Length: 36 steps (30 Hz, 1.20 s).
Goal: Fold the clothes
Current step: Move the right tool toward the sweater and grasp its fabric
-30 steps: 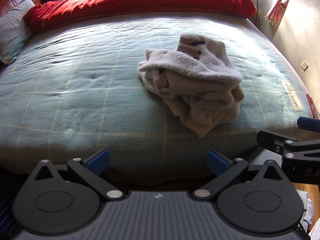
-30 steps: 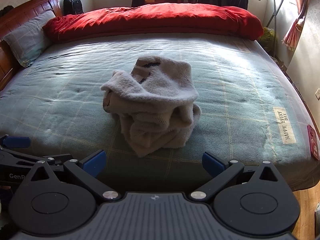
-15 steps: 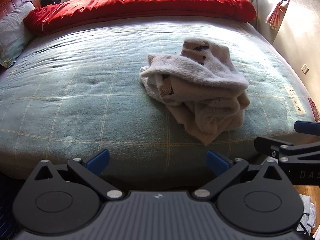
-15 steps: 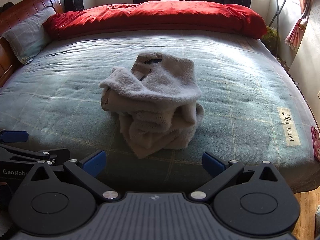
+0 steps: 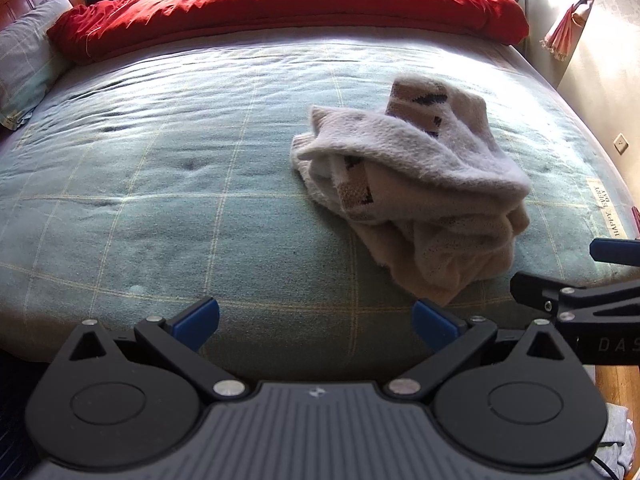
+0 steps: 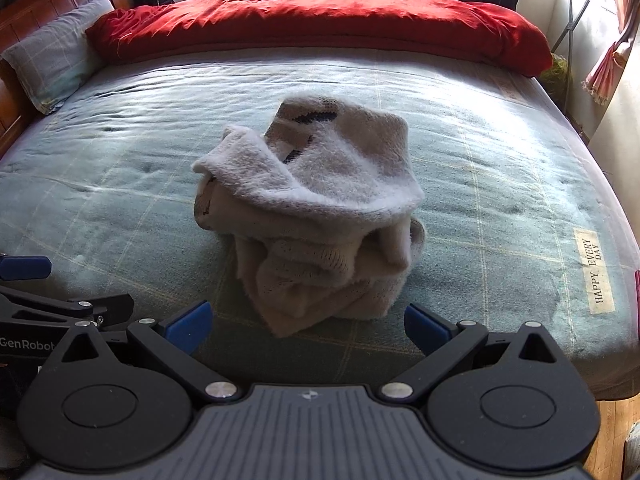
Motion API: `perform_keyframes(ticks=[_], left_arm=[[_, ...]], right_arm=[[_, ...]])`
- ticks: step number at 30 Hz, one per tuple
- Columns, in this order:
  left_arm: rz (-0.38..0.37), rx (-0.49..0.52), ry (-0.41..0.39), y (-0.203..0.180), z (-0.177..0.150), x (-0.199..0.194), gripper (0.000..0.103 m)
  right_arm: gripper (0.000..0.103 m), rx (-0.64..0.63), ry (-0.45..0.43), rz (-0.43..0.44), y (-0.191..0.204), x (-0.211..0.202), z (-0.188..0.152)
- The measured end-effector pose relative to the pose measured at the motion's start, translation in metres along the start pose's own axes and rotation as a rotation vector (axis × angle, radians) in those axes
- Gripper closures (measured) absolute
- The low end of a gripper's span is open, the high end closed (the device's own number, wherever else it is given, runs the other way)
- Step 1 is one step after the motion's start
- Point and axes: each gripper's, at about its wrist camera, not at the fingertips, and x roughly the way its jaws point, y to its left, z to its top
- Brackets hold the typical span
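A fluffy cream sweater (image 5: pixel 416 196) with tan and black patches lies crumpled in a heap on the grey-green checked bed cover (image 5: pixel 160 184). In the left wrist view it sits ahead and to the right of my left gripper (image 5: pixel 316 320), which is open and holds nothing. In the right wrist view the sweater (image 6: pixel 316 216) lies straight ahead, just beyond my right gripper (image 6: pixel 308 326), also open and holding nothing. Each gripper shows at the edge of the other's view: the right gripper (image 5: pixel 600 280) and the left gripper (image 6: pixel 44 292).
A red duvet (image 6: pixel 320 20) is rolled along the far side of the bed. A grey pillow (image 6: pixel 52 56) and wooden headboard (image 6: pixel 48 4) stand at the left. Hanging clothes and a drying rack (image 6: pixel 568 12) line the far wall. Wooden floor (image 6: pixel 616 412) shows at the lower right.
Both grippers have moved forward toward the bed, so the sweater looks larger and nearer. The sweater itself has not moved, and both grippers stay open.
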Motion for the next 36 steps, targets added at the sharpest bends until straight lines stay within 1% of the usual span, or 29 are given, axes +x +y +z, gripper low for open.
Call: perform_keyframes(ticks=[5, 8, 12, 16, 22, 29, 31, 33, 35, 36], left_arm=[[0.0, -0.001, -0.009, 0.0, 0.01, 0.01, 0.001], [-0.013, -0.007, -0.029, 0.001, 0.016, 0.017, 0.001], [-0.028, -0.008, -0.031, 0.001, 0.025, 0.026, 0.001], [-0.021, 0.016, -0.039, -0.004, 0.034, 0.034, 0.001], [-0.034, 0.053, -0.031, -0.015, 0.044, 0.046, 0.001], [-0.053, 0.095, -0.054, -0.02, 0.047, 0.057, 0.001], [-0.072, 0.102, -0.067, -0.018, 0.045, 0.061, 0.001], [-0.113, 0.097, -0.078, -0.015, 0.045, 0.065, 0.001], [-0.149, 0.091, -0.089, -0.013, 0.045, 0.067, 0.001], [-0.154, 0.094, -0.096, -0.013, 0.045, 0.068, 0.001]], right_arm=[[0.0, 0.007, -0.004, -0.003, -0.005, 0.013, 0.011], [0.0, 0.001, -0.007, 0.003, -0.01, 0.022, 0.018], [0.0, -0.002, -0.009, 0.002, -0.015, 0.034, 0.026], [0.0, -0.001, -0.019, 0.004, -0.02, 0.044, 0.034], [0.0, 0.03, -0.001, 0.002, -0.035, 0.056, 0.041], [0.0, 0.034, 0.012, -0.007, -0.042, 0.068, 0.047], [0.0, 0.029, 0.024, -0.009, -0.041, 0.073, 0.047], [0.0, 0.019, 0.028, -0.007, -0.039, 0.078, 0.047], [0.0, 0.004, 0.022, 0.0, -0.037, 0.082, 0.047], [0.0, -0.008, 0.013, 0.002, -0.036, 0.083, 0.048]])
